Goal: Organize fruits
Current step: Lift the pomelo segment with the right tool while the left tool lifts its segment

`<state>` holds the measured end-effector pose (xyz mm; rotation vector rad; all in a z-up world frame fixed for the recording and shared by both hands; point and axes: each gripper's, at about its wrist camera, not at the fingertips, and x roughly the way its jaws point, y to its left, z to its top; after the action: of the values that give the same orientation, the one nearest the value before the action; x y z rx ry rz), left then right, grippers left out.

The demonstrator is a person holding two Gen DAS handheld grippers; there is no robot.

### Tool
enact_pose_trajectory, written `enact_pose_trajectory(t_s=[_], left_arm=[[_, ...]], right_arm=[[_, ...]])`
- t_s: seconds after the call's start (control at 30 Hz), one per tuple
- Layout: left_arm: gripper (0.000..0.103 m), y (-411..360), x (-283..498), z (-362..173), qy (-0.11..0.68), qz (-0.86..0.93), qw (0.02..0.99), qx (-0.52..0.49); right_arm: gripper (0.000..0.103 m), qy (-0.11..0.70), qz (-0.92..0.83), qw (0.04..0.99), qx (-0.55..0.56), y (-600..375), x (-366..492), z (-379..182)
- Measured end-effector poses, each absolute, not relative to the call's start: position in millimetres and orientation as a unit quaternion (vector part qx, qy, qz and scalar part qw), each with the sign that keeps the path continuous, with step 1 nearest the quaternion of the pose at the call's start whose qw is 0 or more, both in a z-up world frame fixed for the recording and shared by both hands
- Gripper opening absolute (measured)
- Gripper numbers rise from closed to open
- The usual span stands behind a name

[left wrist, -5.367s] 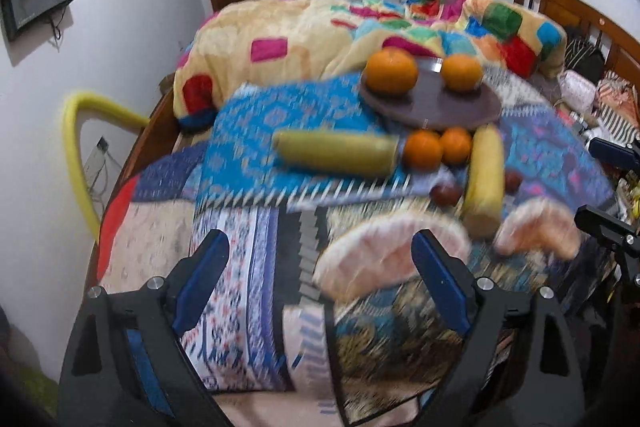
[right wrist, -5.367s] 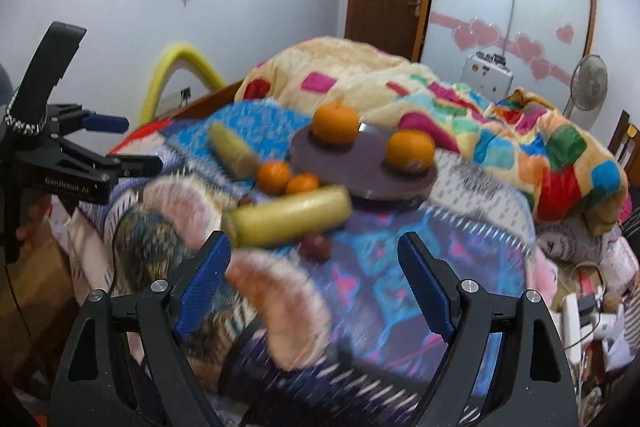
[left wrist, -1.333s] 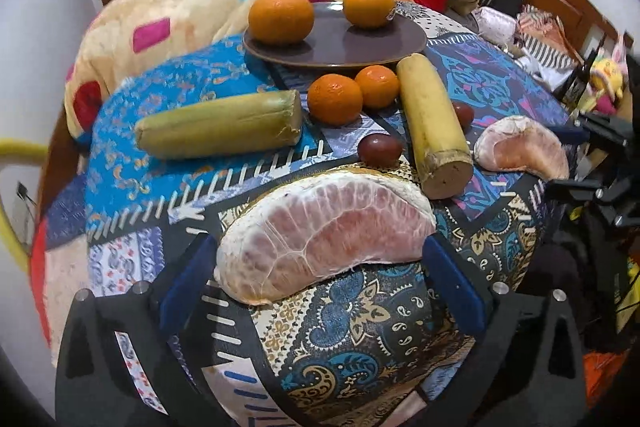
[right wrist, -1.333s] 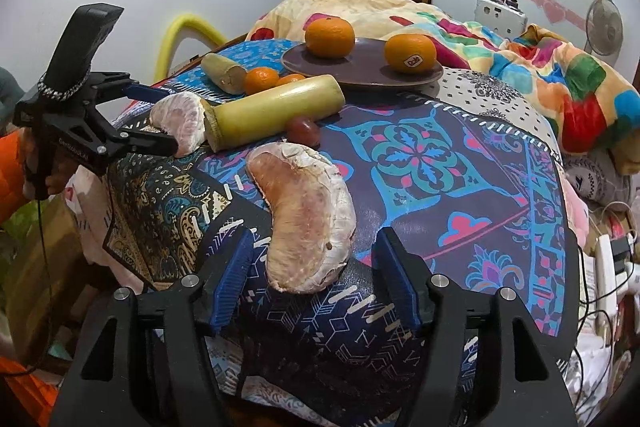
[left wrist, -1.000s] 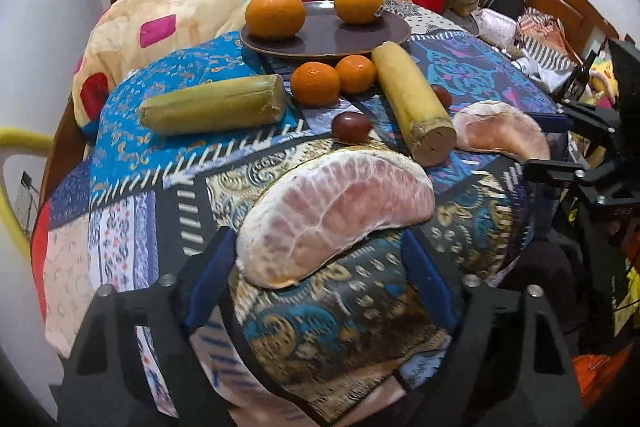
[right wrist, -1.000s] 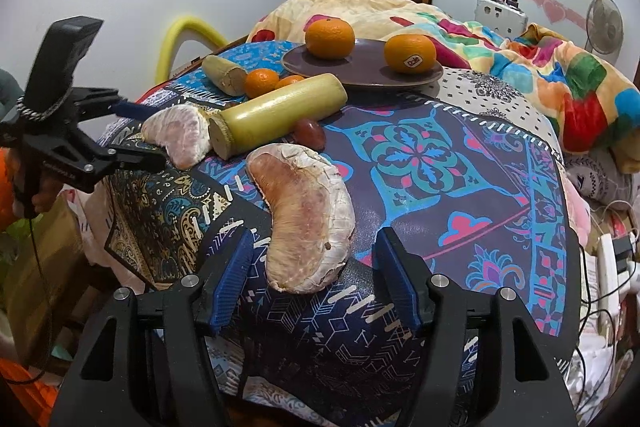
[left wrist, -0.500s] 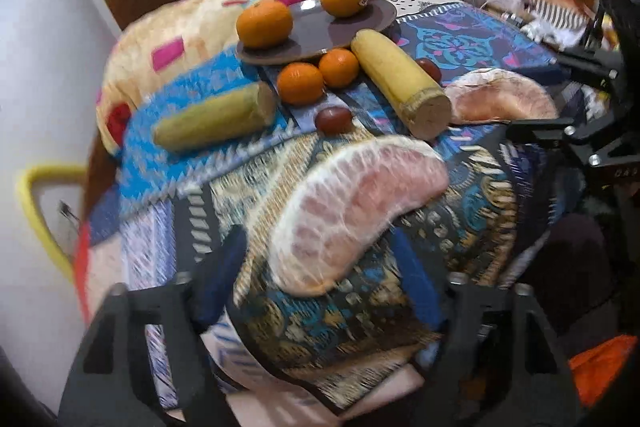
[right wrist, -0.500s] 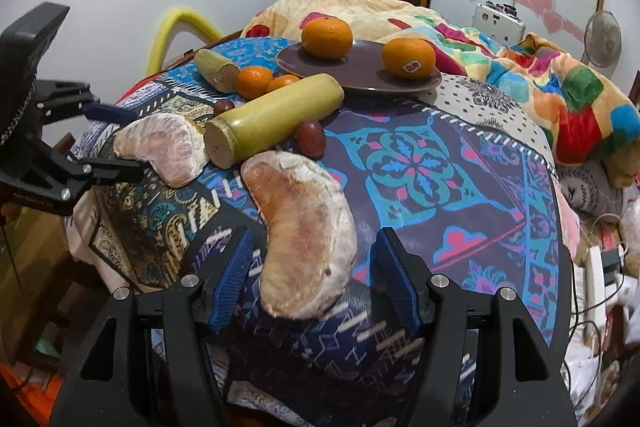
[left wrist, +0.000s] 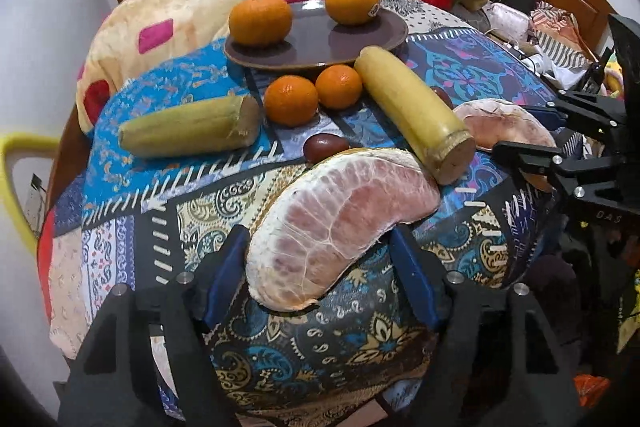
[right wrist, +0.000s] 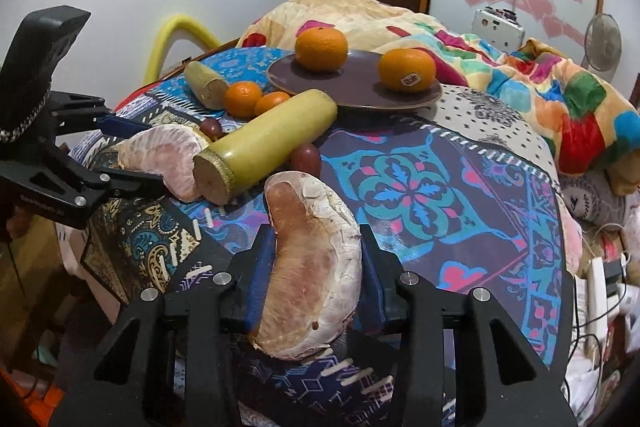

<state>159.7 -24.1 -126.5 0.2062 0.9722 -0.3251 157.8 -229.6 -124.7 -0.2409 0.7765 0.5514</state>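
My left gripper (left wrist: 320,275) is shut on a large peeled pomelo segment (left wrist: 340,219) at the near edge of the patterned cloth. My right gripper (right wrist: 316,267) is shut on a second pomelo segment (right wrist: 312,267). That second segment and the right gripper also show in the left wrist view (left wrist: 504,125). Behind them lie two yellow-green cane pieces (left wrist: 412,107) (left wrist: 188,127), two small tangerines (left wrist: 291,99) (left wrist: 339,86) and a dark date (left wrist: 324,147). A brown plate (left wrist: 320,47) holds two oranges (left wrist: 260,19) (left wrist: 352,4).
The fruit lies on a patterned cloth (right wrist: 420,187) over a bed. A colourful patchwork blanket (right wrist: 540,79) is heaped behind the plate. A second date (right wrist: 306,155) sits by the cane. A yellow foam tube (right wrist: 176,35) stands at the left wall.
Both grippers moved in around the pomelo segments and their jaws narrowed onto them. The left view has shifted and tilted while holding its segment.
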Motion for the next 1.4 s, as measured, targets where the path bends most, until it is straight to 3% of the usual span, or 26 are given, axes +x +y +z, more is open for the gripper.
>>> enact_pose_trajectory(t_s=[0.3,0.43,0.73,0.97,1.3,1.4], left_arm=[[0.047,-31.3,134.1,-120.1,0.482,-0.121,0.864,0.082],[0.046,-35.7,132.1,-118.4,0.491,-0.116,0.859,0.088],[0.058,-53.5,154.3,-119.5,0.491,-0.125,0.848,0.157],[0.059,-60.9,167.6,-121.1,0.484,-0.131,0.850,0.163],[0.053,-61.6,161.6,-119.3,0.466,-0.125,0.863,0.153],[0.052,-58.1,157.6,-117.2,0.463,-0.121,0.866,0.143]], right_arm=[[0.027,0.365,0.254,0.891,-0.091,-250.2,156.0,-114.1],[0.026,0.368,0.257,0.890,-0.083,-252.4,155.0,-114.1],[0.042,0.410,0.272,0.867,-0.080,-257.2,155.9,-124.5],[0.043,0.406,0.275,0.867,-0.094,-256.4,154.0,-126.3],[0.032,0.379,0.269,0.881,-0.091,-255.0,148.6,-118.3],[0.024,0.366,0.272,0.886,-0.090,-255.3,146.1,-110.4]])
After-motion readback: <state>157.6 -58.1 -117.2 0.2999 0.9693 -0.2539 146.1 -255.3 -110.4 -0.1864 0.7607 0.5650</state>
